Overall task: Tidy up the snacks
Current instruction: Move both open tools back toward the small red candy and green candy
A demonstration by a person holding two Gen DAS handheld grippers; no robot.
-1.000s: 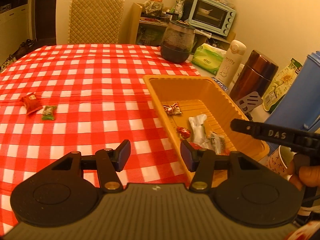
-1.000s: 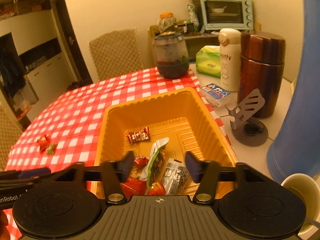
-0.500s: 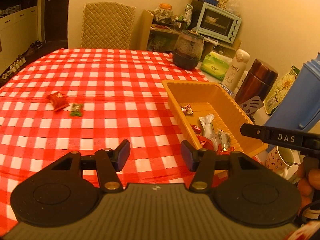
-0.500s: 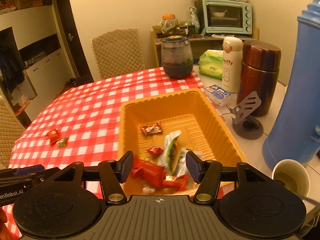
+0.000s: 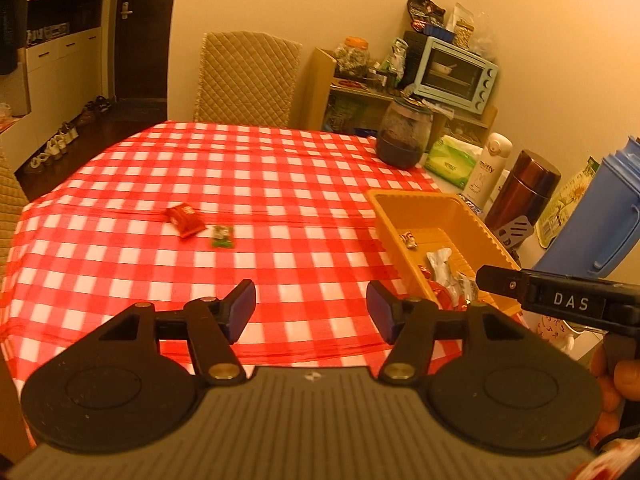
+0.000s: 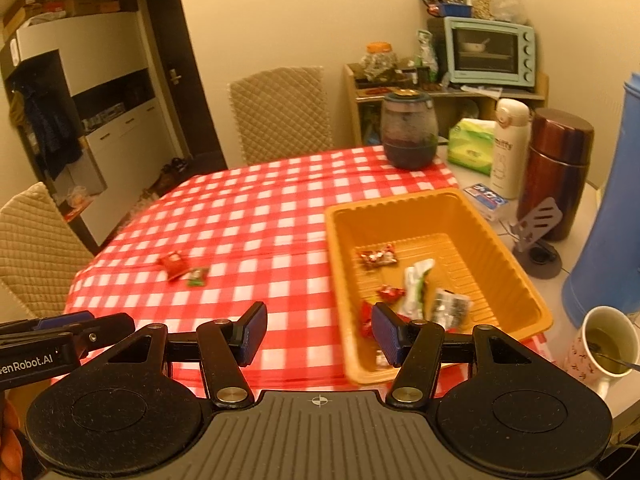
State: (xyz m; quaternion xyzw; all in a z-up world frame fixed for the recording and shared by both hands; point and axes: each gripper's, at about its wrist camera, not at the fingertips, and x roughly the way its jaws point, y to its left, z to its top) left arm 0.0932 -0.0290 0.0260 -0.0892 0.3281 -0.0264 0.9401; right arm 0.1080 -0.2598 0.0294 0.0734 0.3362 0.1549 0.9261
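A yellow plastic bin (image 6: 456,204) stands at the right of the red-checked table (image 5: 240,168) and holds several wrapped snacks (image 6: 416,288). Two more lie loose on the cloth to the left: a red packet (image 5: 185,220) and a small green candy (image 5: 222,236). The same red packet (image 6: 173,265) and green candy (image 6: 197,276) show in the right wrist view. My left gripper (image 5: 311,312) hovers over the near cloth, its jaws opening with nothing between them. My right gripper (image 6: 318,332) stands open and empty by the bin's near left corner (image 6: 360,376).
Right of the bin stand a blue jug (image 6: 612,208), a brown flask (image 6: 558,172), a white bottle (image 6: 507,148), a filled mug (image 6: 604,344) and a phone stand (image 6: 536,232). A dark glass jar (image 6: 408,132) sits at the far edge. Quilted chairs (image 6: 282,112) flank the table.
Both grippers have pulled back and up from the bin, so more of the table shows. The left jaws have spread a little. The loose snacks have not moved.
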